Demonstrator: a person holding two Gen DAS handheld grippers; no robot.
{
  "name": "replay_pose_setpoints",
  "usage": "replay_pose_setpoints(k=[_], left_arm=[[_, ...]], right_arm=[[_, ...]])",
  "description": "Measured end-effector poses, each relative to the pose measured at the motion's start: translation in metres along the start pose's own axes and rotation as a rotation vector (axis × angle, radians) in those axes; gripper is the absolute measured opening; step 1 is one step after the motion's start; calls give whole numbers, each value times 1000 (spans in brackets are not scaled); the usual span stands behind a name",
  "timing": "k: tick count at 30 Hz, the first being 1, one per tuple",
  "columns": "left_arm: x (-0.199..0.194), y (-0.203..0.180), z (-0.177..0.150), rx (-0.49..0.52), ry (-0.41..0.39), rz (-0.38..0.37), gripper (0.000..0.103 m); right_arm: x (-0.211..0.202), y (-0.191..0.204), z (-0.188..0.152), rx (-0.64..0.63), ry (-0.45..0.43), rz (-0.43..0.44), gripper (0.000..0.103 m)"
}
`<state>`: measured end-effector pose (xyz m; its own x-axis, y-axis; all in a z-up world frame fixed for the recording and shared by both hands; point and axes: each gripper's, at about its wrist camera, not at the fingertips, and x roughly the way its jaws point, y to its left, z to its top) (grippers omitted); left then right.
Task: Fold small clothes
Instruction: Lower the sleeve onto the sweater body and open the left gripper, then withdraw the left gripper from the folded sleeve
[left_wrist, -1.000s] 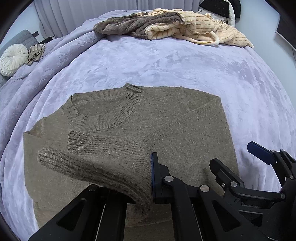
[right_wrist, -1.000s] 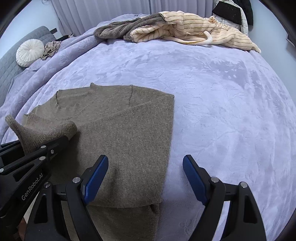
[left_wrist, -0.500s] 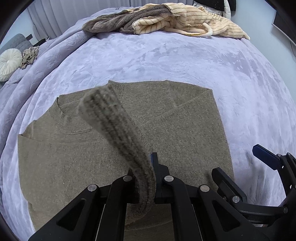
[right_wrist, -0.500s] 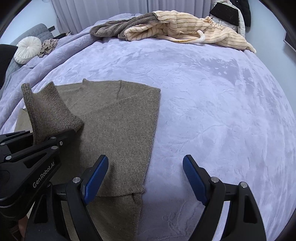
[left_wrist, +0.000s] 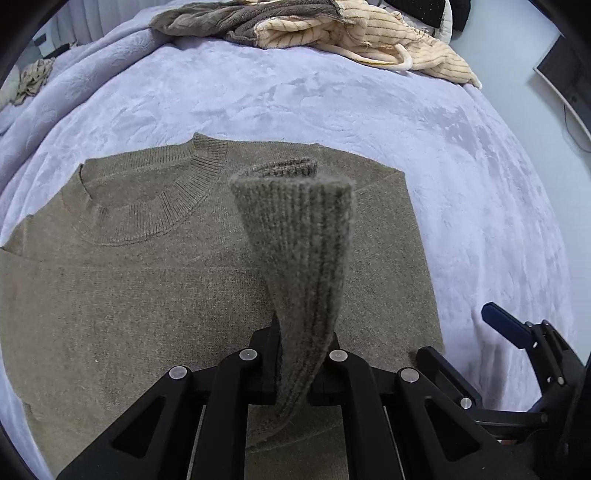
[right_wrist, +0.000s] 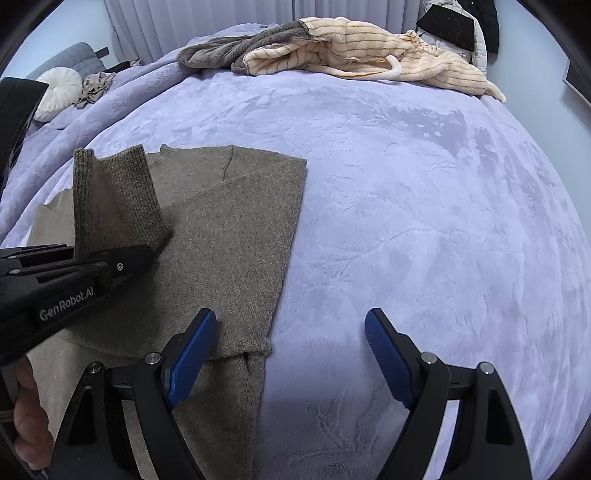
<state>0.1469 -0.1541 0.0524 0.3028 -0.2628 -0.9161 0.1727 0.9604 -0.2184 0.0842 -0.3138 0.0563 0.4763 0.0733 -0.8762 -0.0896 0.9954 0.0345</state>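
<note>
In the left wrist view the raised sleeve (left_wrist: 299, 266) hides the left gripper (left_wrist: 295, 360) where its fingertips meet, so whether its pads press the knit cannot be told; its jaws have just been opening a little with the sleeve between them. The sleeve also covers part of the sweater (left_wrist: 140, 280) behind it. The sweater's near hem is hidden under the gripper's black frame, and its left shoulder runs off the picture's edge. In the right wrist view only a few fingers of the person's hand (right_wrist: 27, 413) show at the left edge. Beside the round cushion (right_wrist: 59, 90), a small crumpled cloth (right_wrist: 96, 86) is too small to identify.
</note>
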Motion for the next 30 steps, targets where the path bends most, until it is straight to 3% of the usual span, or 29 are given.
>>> replay_pose_setpoints(k=[1,2,3,10,19,23,26,30], left_arm=[[1,3,0,-12,7,-31,68],[0,6,0,-28,-2,-43,87],[-4,7,-1,-37,-37,-37,96],[-24,10,-3,-63,-89,-88,96],[-70,43,-12,-71,-165,-139,96],[-72,63,-15,-97,-155,-173,96],[-67,64,-15,-94,-137,-173,96],[-69,79,-23,-107,-159,-126,96]], right_arm=[[-1,1,-1,1,-1,8,85],[-2,2,-2,0,-1,15,85],[-2,4,-4,-4,-1,17,85],[-7,13,-10,-35,-6,31,85],[-13,37,-8,-23,-24,307,85],[-16,52,-7,-36,-40,387,85],[-8,66,-3,-50,-37,382,85],[14,81,7,-71,-32,277,84]])
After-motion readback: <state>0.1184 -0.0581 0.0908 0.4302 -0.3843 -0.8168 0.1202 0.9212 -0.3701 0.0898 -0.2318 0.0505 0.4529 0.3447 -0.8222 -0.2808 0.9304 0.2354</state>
